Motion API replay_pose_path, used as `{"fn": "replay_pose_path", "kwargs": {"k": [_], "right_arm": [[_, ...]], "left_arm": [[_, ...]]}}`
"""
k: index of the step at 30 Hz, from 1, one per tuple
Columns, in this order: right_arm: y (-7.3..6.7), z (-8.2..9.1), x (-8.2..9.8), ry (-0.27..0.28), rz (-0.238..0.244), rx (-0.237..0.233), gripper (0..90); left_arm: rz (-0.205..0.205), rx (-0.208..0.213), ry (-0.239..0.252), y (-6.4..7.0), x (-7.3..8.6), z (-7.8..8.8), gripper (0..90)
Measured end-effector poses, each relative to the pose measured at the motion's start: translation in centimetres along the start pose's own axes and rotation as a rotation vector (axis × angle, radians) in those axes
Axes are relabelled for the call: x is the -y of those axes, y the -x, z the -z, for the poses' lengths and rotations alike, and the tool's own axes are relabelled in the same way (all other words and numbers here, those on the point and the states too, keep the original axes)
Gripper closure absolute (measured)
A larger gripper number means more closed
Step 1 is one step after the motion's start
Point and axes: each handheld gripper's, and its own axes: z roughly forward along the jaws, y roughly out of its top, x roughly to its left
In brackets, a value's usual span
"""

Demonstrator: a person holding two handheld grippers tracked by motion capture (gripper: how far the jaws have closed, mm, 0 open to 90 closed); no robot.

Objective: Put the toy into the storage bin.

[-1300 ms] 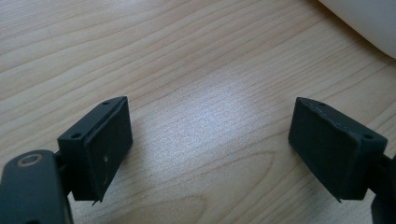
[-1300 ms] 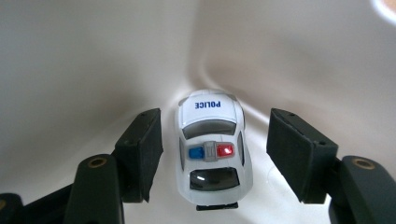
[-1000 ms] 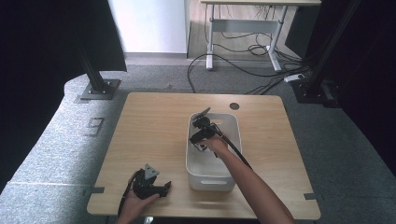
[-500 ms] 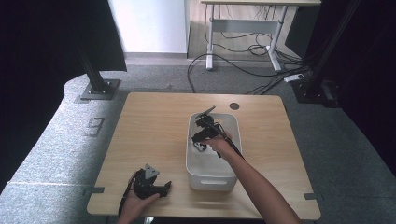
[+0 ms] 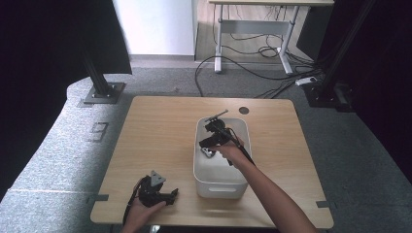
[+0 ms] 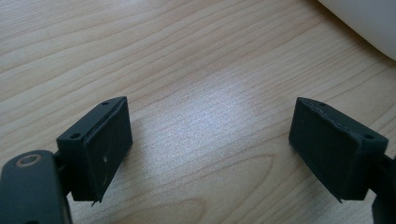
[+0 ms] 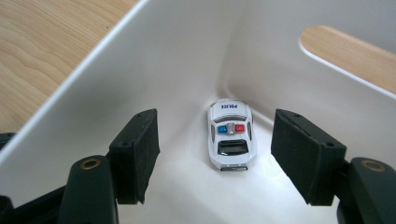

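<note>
1. The bench point(image 5: 160, 131) is light wood. The white bin point(image 5: 221, 182) stands on it right of centre, and every place below is given from that bin.
2. The bin has tall, smooth walls and a handle slot in one end wall. A tool going into it has to come from above, clear of the rim.
3. The right tool point(image 5: 210, 141) hangs over the bin's open top with its jaws wide apart and nothing between them. Seen in the right gripper view point(image 7: 215, 161), the jaws point down into the bin.
4. The left tool point(image 5: 167, 196) rests low over the bench just left of the bin's near end. Its jaws are open and empty, with bare wood between them in the left gripper view point(image 6: 210, 154). It has no part in this step and can stay put.
5. The toy police car point(image 7: 230, 135) sits on the bin's floor, near a corner and just beside one wall. It lies lengthwise between the right tool's open jaws, which are well above it.
6. As I read it, the step is either picking the car out or backing away after dropping it in.
   - To pick it up, go straight down and close the pads on the car's two long sides. Keep the pad nearest the wall from scraping it.
   - To leave, lift straight up until the jaws clear the rim.
</note>
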Motion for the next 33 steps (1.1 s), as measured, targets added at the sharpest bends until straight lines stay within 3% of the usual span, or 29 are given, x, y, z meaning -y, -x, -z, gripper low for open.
{"fn": "replay_pose_path", "kwargs": {"k": [6,12,33], "right_arm": [[-0.1,1.6,0.4,0.042,0.009,-0.022,32.1],[0.0,3.3,0.8,0.075,0.033,-0.011,32.1],[2.5,8.8,3.8,0.246,0.069,-0.038,33.7]], "left_arm": [[0.000,0.000,0.001,0.0,0.0,0.0,13.1],[-0.001,0.000,-0.002,0.0,0.0,0.0,13.1],[-0.003,0.004,0.000,-0.1,0.0,0.0,12.8]]}}
